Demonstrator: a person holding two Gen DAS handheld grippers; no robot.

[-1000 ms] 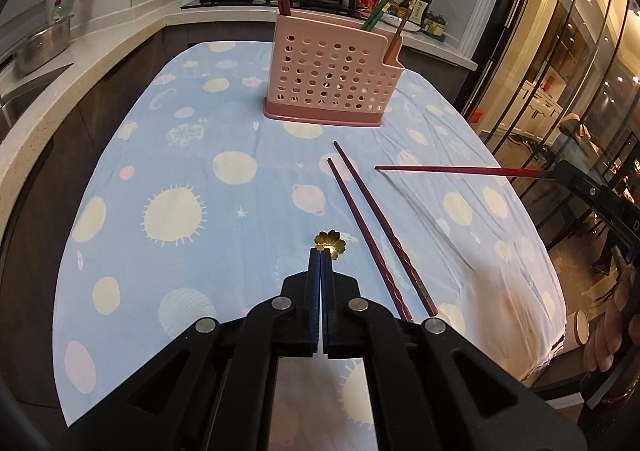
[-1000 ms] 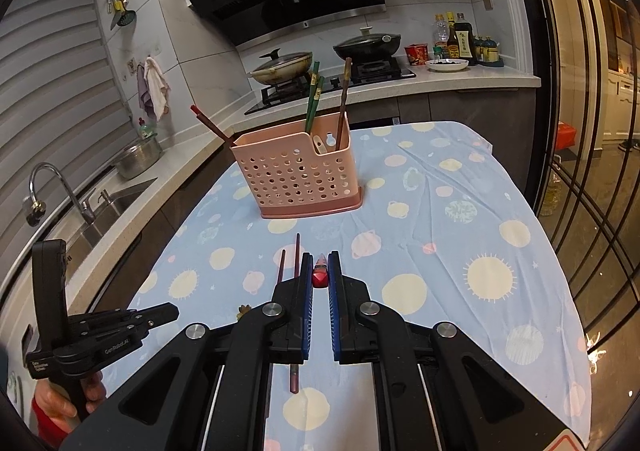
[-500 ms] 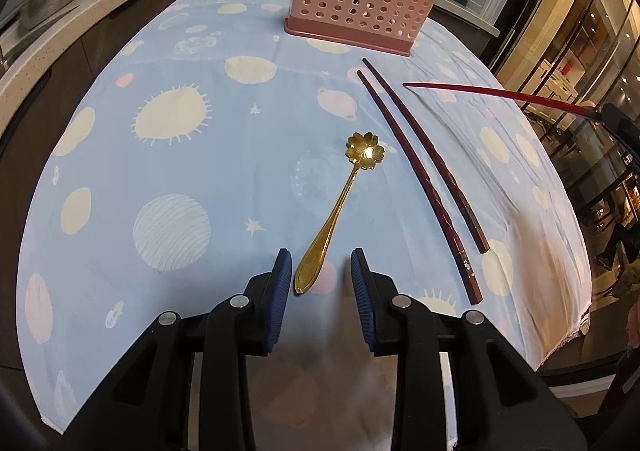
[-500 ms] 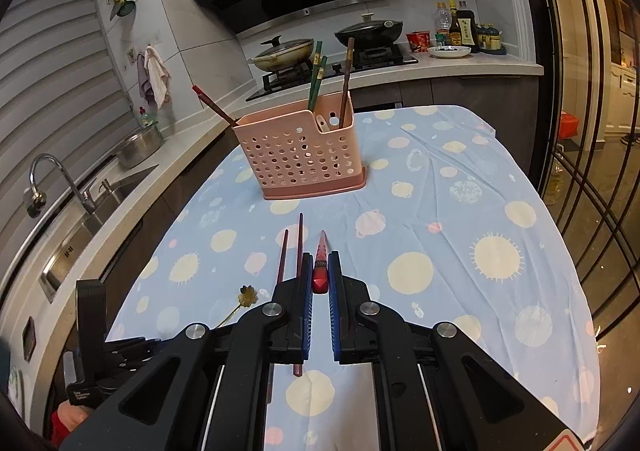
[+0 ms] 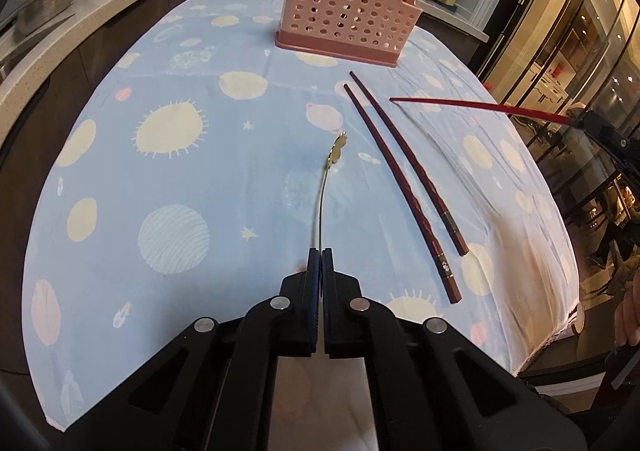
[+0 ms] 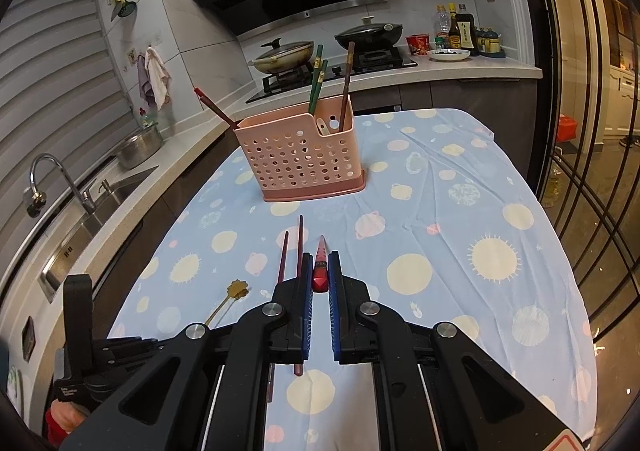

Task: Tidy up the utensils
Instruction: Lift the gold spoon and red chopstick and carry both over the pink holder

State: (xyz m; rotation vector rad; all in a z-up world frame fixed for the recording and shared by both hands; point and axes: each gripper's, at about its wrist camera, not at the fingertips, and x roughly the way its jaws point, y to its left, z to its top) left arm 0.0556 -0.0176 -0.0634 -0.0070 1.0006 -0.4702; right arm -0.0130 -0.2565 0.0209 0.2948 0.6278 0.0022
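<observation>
left gripper (image 5: 320, 251): clenched on the handle end of the gold spoon (image 5: 326, 195), bowl tilted off the tablecloth (image 5: 200, 179) | right gripper (image 6: 320, 275): clamped on a red chopstick (image 6: 320, 269) | two dark chopsticks (image 5: 404, 183): flat on the cloth, beside the spoon | pink holder (image 5: 344, 11): upright at the far end

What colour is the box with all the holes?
The box is pink, with a darker pink base. It shows best in the right wrist view.

Gold flower-bowled spoon (image 5: 327, 191) turned on edge, two dark chopsticks (image 5: 404, 183) flat beside it
</observation>
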